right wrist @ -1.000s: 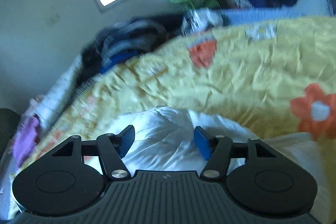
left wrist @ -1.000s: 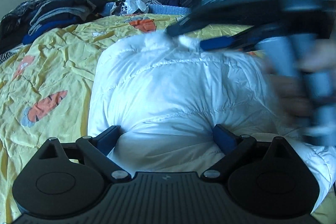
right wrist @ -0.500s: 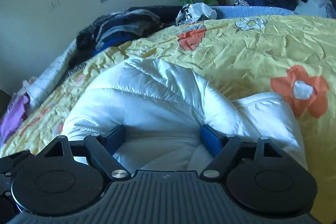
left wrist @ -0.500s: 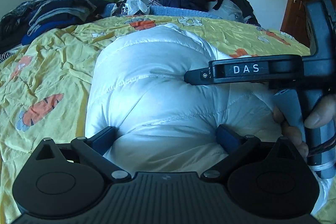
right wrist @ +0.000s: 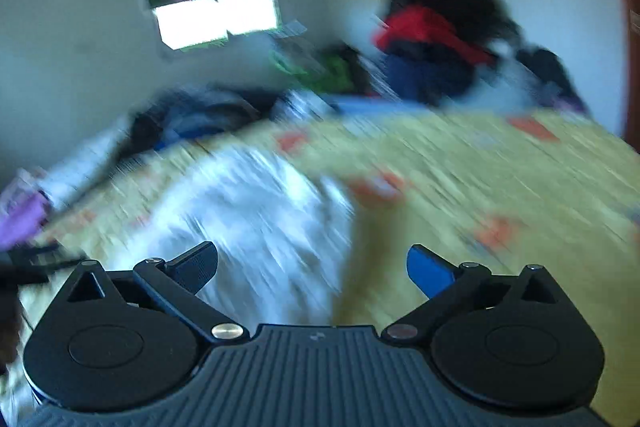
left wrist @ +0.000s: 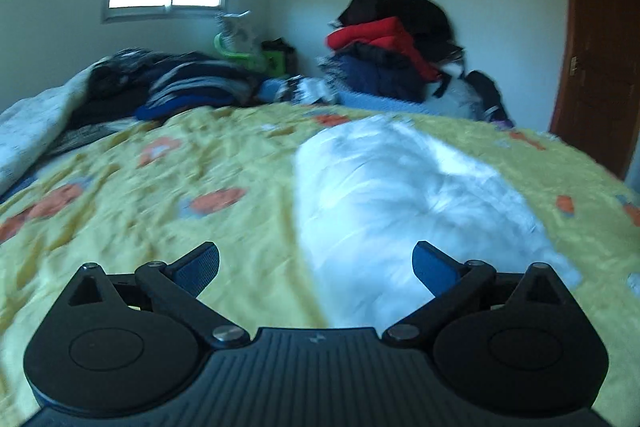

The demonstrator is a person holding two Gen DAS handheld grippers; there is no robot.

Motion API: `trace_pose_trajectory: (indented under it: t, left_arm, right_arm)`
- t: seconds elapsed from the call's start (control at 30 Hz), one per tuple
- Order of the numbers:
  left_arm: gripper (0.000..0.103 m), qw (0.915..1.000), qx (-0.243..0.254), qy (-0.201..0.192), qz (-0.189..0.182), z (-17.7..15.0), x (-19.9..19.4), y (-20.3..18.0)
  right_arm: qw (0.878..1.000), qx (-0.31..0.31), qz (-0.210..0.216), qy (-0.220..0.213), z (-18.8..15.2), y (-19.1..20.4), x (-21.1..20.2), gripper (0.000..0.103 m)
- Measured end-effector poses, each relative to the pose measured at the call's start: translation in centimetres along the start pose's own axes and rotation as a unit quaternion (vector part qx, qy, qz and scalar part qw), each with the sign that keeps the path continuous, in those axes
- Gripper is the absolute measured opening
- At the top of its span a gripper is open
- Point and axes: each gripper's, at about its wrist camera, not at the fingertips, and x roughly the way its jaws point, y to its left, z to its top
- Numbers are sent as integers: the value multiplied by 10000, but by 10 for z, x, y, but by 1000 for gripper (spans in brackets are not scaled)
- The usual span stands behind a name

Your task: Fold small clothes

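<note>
White puffy quilted jacket lies bundled on the yellow bedspread with orange flower prints, and neither tool has hold of it. From the left wrist view the garment sits from twelve to about two o'clock of the left tongs, whose blue pads are spread wide with nothing between them. The right tongs are spread just as wide and empty; in that heavily blurred view the jacket shows at about eleven o'clock, its edge running down between the fingers.

My guess is that a fold has just been laid and the hands are clear of the cloth, either to judge the bundle or to go for a fresh edge. Whether the bundle is tidy enough I cannot tell through the blur. The next move seems to call for bringing both tongs down to an edge of the jacket and closing on a thin layer only, since the padding is slippery and springs back.

Beyond the bed, a heap of red, navy and black clothes stands at twelve o'clock.
</note>
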Motion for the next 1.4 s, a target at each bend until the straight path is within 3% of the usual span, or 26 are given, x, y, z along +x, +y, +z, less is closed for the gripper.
trace_pose_trajectory:
  t: [0.2,0.33,0.43,0.53,0.6,0.73,0.87,1.0,1.07,1.4]
  left_arm:
    - [103,9989,-159,343,281,-21,-21,18]
    - [103,9982,-152,579,24,-32,-37,18]
    - [103,9989,1,471,-87,-34,-39,9]
    - [103,9994,-84,327,9,-33,-23,-4]
    - [103,9989,-276,386,49,-33,-7,-13]
    - [103,9989,-167,414,134,-40,20,-38]
    - [103,9980,24,590,224,-54,31,-55]
    - [103,9969,78,745,245,-69,34,-57]
    - [103,9950,-54,983,189,-69,40,-51]
    - [103,9936,115,1070,334,-68,49,-54]
  right_arm:
    - [9877,395,-575,1403,-68,-15,-83,101]
    - [9759,511,149,2117,-93,7,-111,101]
    - [9792,3,723,1895,-89,41,-106,102]
    - [9854,72,997,1378,-75,59,-67,102]
    - [9919,211,778,978,-64,66,-30,102]
    - [9974,559,-179,429,-57,70,36,102]
    - [9903,911,-839,636,-73,64,81,101]
    - [9853,1092,-1096,723,-98,55,90,100]
    - [9883,852,-1117,591,-106,58,90,100]
    - [9880,81,-1356,732,-113,79,95,102]
